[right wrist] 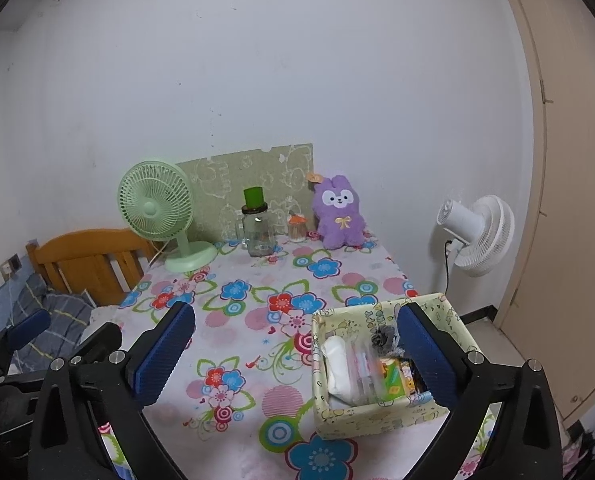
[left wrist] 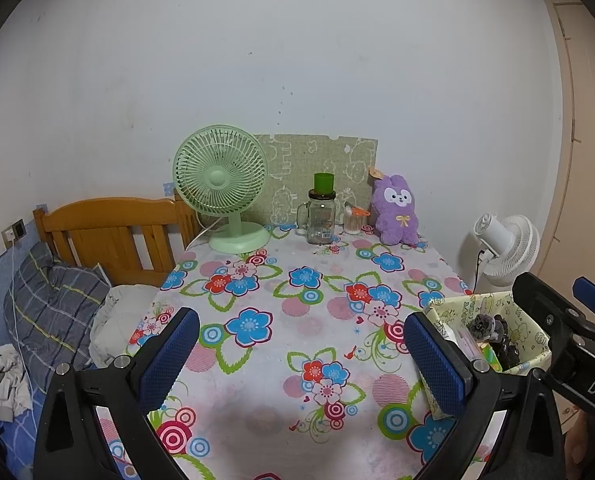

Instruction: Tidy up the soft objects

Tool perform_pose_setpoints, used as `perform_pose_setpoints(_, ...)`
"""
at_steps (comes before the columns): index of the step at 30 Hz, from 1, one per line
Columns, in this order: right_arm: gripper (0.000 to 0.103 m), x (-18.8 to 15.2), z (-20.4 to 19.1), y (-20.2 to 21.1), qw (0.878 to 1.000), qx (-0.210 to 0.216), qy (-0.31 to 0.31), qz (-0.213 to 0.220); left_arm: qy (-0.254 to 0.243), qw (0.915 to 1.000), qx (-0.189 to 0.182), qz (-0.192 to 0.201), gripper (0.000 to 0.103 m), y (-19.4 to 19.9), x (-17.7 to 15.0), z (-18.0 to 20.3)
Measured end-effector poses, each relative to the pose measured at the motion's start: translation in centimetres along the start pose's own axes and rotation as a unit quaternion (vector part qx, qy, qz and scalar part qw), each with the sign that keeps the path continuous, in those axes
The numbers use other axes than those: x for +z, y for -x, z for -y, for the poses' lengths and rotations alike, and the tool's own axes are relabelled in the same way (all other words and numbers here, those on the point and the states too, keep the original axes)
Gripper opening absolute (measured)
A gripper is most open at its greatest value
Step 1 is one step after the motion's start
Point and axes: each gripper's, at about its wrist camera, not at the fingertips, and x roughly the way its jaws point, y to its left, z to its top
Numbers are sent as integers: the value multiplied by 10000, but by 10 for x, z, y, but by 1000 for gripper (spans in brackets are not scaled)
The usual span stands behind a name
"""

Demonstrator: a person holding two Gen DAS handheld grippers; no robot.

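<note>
I am holding both tongs spread wide and empty above the near edge of the table: my left gripper (left wrist: pixel 301 344) over bare cloth, my right gripper (right wrist: pixel 297 344) straddling the pale-yellow cartoon-print fabric box (right wrist: pixel 377 420), which is holding soft packets and a grey fuzzy ball (right wrist: pixel 383 337). The fluffy purple plush rabbit (right wrist: pixel 339 214) is sitting upright at the far edge, just beside the glass jar with the green cap (right wrist: pixel 257 224). I am judging it best to approach from its open right side and pinch the body gently. The flower-print tablecloth (right wrist: pixel 241 320) is lying flat; a mint-green desk fan (right wrist: pixel 161 212) and a wooden headboard (right wrist: pixel 89 260) are standing to the left.
</note>
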Motion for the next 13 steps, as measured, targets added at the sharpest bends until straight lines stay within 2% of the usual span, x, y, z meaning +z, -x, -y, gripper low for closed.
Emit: perform_pose_setpoints(13, 103, -2, 2, -2, 9999, -83, -54, 42, -12, 10000, 12, -49, 103, -7, 1, -1)
